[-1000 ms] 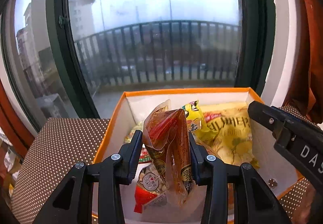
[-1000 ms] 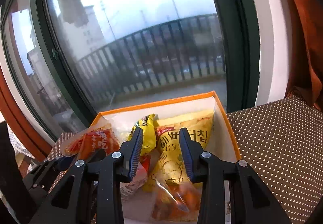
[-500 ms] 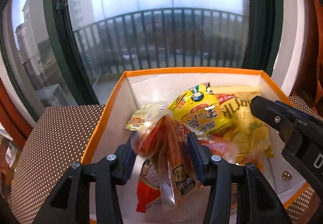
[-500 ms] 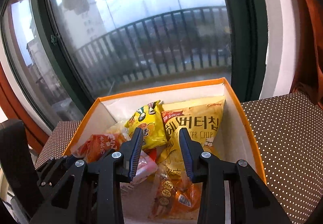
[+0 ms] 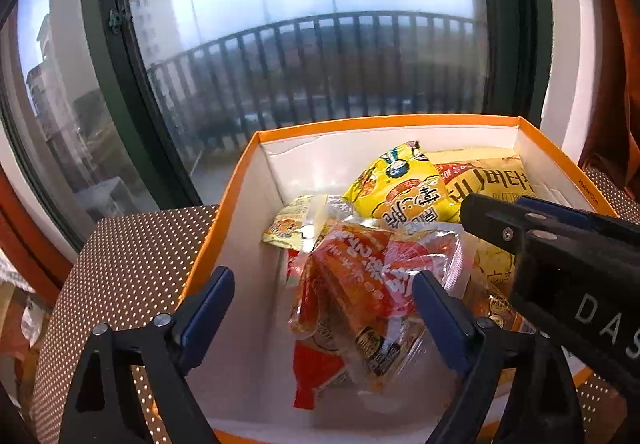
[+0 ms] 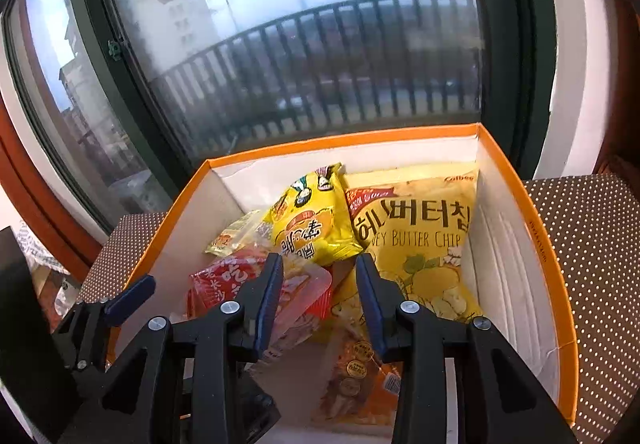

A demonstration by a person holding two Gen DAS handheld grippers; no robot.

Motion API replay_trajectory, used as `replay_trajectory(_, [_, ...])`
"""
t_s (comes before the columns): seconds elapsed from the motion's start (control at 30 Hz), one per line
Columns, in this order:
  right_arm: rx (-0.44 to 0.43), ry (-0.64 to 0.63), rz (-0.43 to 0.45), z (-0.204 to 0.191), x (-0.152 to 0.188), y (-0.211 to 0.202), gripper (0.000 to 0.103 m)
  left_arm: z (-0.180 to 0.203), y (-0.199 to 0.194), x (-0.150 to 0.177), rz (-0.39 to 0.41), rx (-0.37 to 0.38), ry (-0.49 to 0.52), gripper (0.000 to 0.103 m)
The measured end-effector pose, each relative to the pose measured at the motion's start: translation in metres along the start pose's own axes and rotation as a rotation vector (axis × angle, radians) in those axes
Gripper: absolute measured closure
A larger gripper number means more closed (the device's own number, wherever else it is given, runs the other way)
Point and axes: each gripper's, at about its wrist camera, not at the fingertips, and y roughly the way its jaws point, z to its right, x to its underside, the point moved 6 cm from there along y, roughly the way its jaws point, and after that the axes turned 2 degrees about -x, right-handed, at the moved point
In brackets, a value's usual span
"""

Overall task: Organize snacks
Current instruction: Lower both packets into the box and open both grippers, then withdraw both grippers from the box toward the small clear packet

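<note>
Both jaws of the left hand-held gripper (image 5: 324, 308) have just spread wide, letting the red sausage pack (image 5: 360, 284) settle in the orange box (image 5: 384, 121). Lift straight out; its right pad may still brush the wrapper. The right hand-held gripper (image 6: 319, 298), jaws just parting, holds nothing.

orange box (image 5: 384, 121), yellow chip bag (image 6: 416, 244)

Box (image 5: 224, 220) open on top, bare floor along its left wall; snack packets (image 5: 372, 284) crowd centre & right, right gripper (image 5: 520, 232) overhangs right side.
</note>
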Motion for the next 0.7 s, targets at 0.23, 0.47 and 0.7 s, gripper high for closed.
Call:
replay_trajectory(0.23, [0.006,-0.033,0.017,-0.006,0.0,-0.014,0.023,-0.004,-0.017,0.003,0.019,0.01,-0.014,0.005])
replay_trajectory(0.47, [0.059,-0.129,0.009,-0.024,0.004,-0.028,0.021,-0.009,-0.046,0.003,0.063,0.029,-0.038,0.004])
replay_trajectory(0.7, [0.081,-0.228,0.062,-0.046,0.012,-0.062,0.021,-0.01,-0.084,0.003,0.118,0.04,-0.034,0.002])
